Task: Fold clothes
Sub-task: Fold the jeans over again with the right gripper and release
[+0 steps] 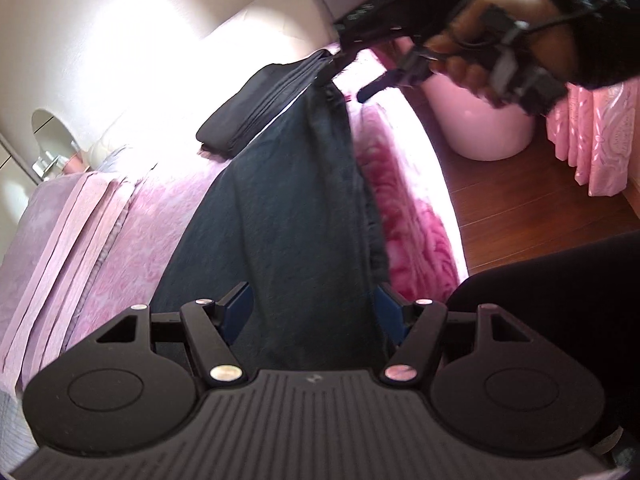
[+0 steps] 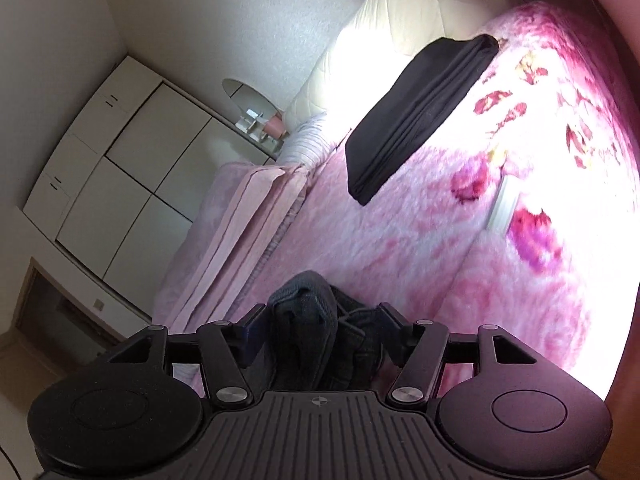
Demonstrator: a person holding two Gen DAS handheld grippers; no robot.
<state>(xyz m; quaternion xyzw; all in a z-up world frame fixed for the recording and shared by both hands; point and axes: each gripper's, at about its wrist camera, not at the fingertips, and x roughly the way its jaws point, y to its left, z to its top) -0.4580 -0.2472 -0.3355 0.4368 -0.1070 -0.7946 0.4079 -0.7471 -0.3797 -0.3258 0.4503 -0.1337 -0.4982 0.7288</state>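
Both my grippers stood with jaws apart. Jeans (image 1: 288,216) ran between the fingers of my left gripper (image 1: 316,304) and stretched toward twelve o'clock across the pink bed (image 1: 132,232); whether the pads pressed them, I could not tell. My right gripper (image 2: 320,320), unclenched, had bunched denim loose between its fingers. Beyond, at one o'clock, lay a folded black garment (image 2: 416,116).

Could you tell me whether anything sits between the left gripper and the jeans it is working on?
Nothing visible does: the jeans already run between the left gripper's open fingers, stretched over the pink blanket.
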